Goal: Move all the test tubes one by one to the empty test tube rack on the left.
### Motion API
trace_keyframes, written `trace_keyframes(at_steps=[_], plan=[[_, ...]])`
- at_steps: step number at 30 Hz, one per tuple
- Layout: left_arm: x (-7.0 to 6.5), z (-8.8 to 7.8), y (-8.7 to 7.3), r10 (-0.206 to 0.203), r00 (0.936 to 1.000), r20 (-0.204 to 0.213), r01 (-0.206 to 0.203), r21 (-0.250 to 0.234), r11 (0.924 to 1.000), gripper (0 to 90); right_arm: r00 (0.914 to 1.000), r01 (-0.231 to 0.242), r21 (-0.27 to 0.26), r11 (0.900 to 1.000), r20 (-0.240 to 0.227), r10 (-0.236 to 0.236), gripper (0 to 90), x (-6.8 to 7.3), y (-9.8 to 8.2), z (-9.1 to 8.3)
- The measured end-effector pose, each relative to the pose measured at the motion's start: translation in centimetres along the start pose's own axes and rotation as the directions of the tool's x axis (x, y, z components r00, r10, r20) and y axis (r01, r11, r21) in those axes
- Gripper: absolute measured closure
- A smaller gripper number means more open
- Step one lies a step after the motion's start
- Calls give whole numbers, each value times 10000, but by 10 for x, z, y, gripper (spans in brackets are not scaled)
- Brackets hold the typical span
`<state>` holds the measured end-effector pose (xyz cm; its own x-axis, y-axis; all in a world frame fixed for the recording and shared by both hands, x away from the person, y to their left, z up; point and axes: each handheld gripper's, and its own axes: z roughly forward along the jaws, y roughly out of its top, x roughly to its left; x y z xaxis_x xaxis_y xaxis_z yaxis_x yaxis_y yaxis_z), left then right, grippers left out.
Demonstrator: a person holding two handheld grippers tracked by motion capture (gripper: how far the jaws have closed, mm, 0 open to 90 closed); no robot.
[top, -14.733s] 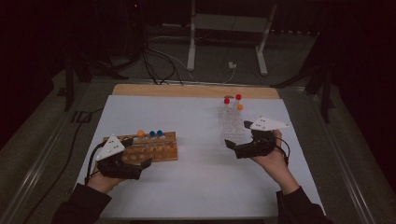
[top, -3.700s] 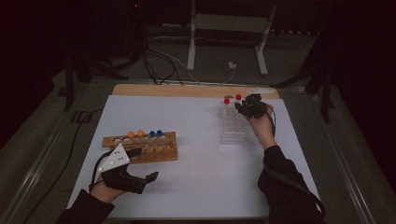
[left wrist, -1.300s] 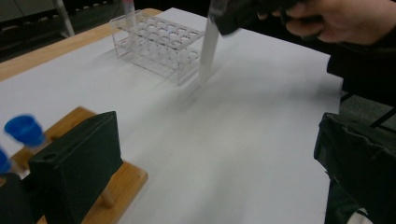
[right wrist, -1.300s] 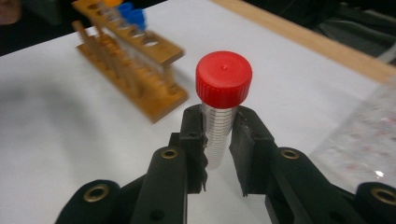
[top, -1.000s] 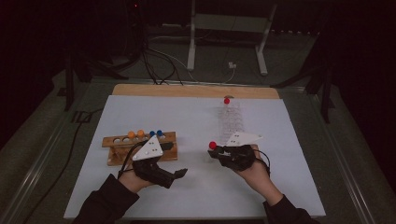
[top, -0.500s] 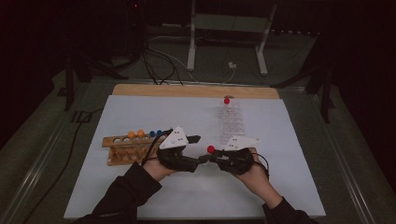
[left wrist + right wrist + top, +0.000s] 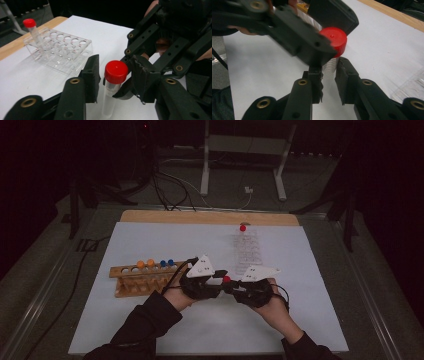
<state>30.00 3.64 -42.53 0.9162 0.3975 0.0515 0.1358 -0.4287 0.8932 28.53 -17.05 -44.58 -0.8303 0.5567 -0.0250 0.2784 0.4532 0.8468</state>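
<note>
A clear tube with a red cap stands upright above the white mat, between the two hands. My right gripper is shut on the tube's ribbed body just below the cap. My left gripper faces it from the other side, and its jaws have just been closing around the red cap. A thin gap still shows beside the cap, so the pads are not pressing on it. In the high view, the left gripper and right gripper meet nose to nose.
A wooden rack with orange-capped and blue-capped tubes lies to the left of the hands. A clear plastic rack stands behind them, with one red-capped tube at its far end. That clear rack is close by in the left gripper view.
My left gripper has moved right, away from the wooden rack, up to the right gripper, and its jaws have narrowed around the red cap. The right hand and tube have stayed still.
</note>
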Motion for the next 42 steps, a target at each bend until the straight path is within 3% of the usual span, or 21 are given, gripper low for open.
trace_keyframes(at_steps=[4, 10, 16, 22, 26, 32, 42], plan=[[1, 1, -1, 75, 10000, 46, -75, 49, 10000, 705, 10000, -38, 25, 10000, 64, 38, 748, 0, 0, 0], [1, -1, 0, 290, 9995, -124, -289, 131, 9995, 718, 9999, -103, 28, 9999, -89, 103, 724, -1, 0, 1], [4, -12, 1, 162, 9991, -388, -161, 6, 9999, 719, 9997, -252, -2, 9997, 22, 252, 527, -2, -1, -1], [6, -33, 1, 130, 9973, -727, -142, -163, 9998, 719, 9993, -369, -175, 9992, 98, 371, 367, -5, -1, -4], [11, -48, -2, 14, 9955, -943, -30, -163, 9999, 718, 9989, -424, -217, 9989, 169, 427, 213, -4, 0, -4], [18, -71, -6, -177, 9893, -1447, 152, -184, 9997, 719, 9989, -431, -116, 9990, 189, 433, 35, -1, 0, -1], [29, -108, -12, -417, 9737, -2240, 378, -220, 9990, 719, 9990, -419, -395, 9983, -172, 413, 0, 0, 1, -4]])
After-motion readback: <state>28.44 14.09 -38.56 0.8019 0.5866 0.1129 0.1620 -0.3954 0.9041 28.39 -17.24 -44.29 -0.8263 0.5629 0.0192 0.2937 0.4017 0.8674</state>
